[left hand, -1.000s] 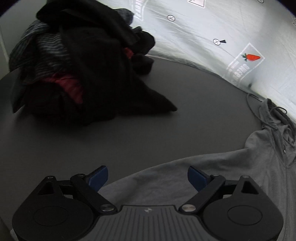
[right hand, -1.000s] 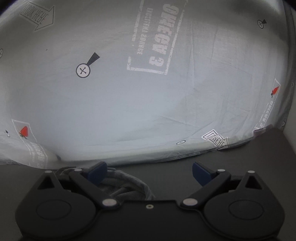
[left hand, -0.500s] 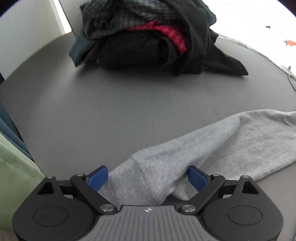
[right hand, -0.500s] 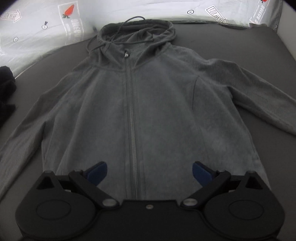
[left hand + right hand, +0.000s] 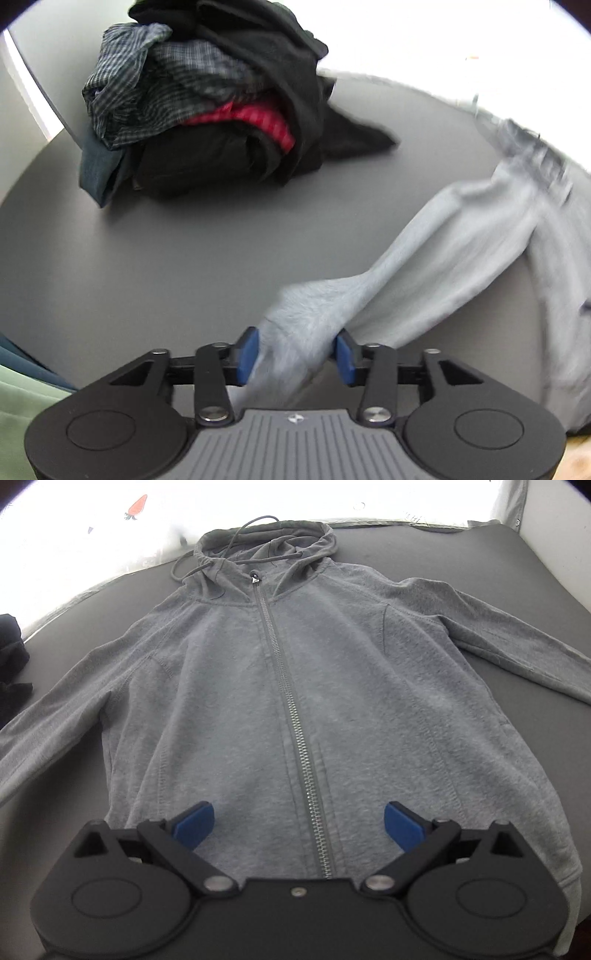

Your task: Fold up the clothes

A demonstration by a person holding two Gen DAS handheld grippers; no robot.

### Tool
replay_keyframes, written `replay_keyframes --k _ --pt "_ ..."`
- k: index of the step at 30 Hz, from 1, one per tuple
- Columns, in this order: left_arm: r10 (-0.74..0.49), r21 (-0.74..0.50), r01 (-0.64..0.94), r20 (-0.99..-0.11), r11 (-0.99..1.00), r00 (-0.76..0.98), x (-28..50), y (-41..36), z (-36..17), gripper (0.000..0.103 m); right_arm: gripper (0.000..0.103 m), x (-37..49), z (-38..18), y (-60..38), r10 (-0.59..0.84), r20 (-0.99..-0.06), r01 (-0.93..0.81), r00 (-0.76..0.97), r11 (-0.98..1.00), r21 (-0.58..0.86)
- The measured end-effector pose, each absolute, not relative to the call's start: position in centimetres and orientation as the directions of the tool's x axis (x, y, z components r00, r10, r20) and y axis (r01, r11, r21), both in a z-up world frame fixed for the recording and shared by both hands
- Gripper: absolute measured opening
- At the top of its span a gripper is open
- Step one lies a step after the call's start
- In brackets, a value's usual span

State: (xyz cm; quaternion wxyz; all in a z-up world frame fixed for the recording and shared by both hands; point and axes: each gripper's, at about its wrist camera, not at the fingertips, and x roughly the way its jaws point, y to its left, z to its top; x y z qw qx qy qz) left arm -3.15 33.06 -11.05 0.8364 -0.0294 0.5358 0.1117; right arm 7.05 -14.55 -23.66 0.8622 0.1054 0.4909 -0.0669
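Looks like the sleeve-fold step. The grey hoodie point(image 5: 295, 686) lies face up and zipped on the tabletop point(image 5: 184, 258), straight ahead of the right gripper point(image 5: 297, 821), which hangs over the hem with jaws spread, empty. The left gripper point(image 5: 295, 354) is clamped on the sleeve cuff point(image 5: 299, 332). My guess: the cuff next swings across the chest without dragging the body.
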Motion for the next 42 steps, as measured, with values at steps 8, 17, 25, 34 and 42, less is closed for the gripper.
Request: replay_keyframes --k 8,17,25,34,42 --pt "0.076 -0.103 -0.422 -0.919 0.901 0.387 -5.8 37.4 -16.1 0.059 0.1 6.4 -24.5 -13.4 -0.027 -0.872 0.237 0.489 0.966 0.103" --pt "0.192 0.04 -0.417 -0.925 0.908 0.328 -3.7 36.2 -19.4 0.083 0.102 6.3 -24.7 -13.4 -0.028 -0.881 0.232 0.471 0.968 0.094" --pt "0.196 0.07 -0.308 -0.895 0.949 0.402 0.7 31.1 -16.3 0.082 0.1 5.5 -24.0 -14.6 0.01 -0.874 0.227 0.485 0.964 0.137" --pt "-0.065 -0.129 -0.088 -0.853 0.988 0.517 13.2 14.9 -16.1 0.083 0.065 8.6 -21.9 -19.7 -0.062 -0.826 0.149 0.561 0.988 0.027" --pt "-0.201 -0.143 0.153 -0.846 0.978 0.494 24.2 2.5 -17.3 0.084 0.055 20.7 -21.9 -20.5 -0.084 -0.759 -0.026 0.646 0.991 -0.131"
